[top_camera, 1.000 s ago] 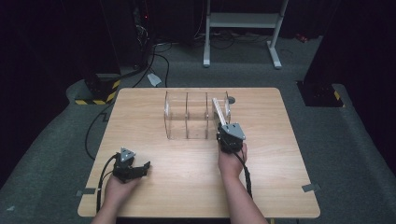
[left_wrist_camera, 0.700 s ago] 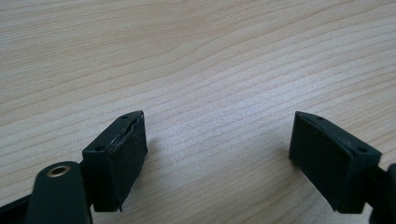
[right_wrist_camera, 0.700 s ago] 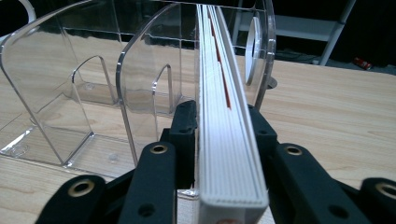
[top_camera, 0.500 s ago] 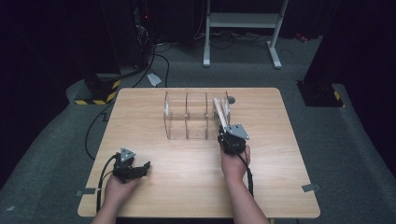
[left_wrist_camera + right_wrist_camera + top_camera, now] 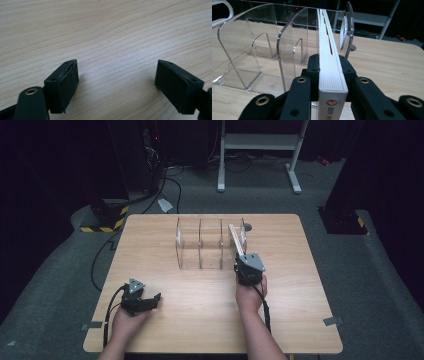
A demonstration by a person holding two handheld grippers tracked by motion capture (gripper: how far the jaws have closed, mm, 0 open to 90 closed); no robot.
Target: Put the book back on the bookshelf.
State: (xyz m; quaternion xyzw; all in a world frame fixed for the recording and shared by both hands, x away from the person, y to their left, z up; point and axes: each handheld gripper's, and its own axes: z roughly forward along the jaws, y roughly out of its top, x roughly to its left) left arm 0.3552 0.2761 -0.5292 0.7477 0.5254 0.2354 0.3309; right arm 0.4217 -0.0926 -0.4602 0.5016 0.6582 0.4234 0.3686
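Observation:
A clear acrylic rack (image 5: 200,245) with several upright dividers stands mid-table. A white book (image 5: 329,62) stands on edge in its rightmost slot, spine with red logo facing me, page edges up. My right gripper (image 5: 329,68) is shut on the book near its spine end; in the high view that right gripper (image 5: 248,268) sits just in front of the rack with the book (image 5: 235,239) reaching into it. My left gripper (image 5: 142,301) rests low at the table's front left, open, its fingers (image 5: 62,85) wide apart over bare wood.
The wooden table (image 5: 310,285) carries the acrylic rack (image 5: 249,57), whose two left slots hold nothing. A small dark round object (image 5: 247,226) lies behind the rack. Cables and a yellow-black striped base (image 5: 102,222) sit on the floor beyond the left corner.
My right gripper has pulled slightly back toward me and to the right with the book. The left gripper has stayed put.

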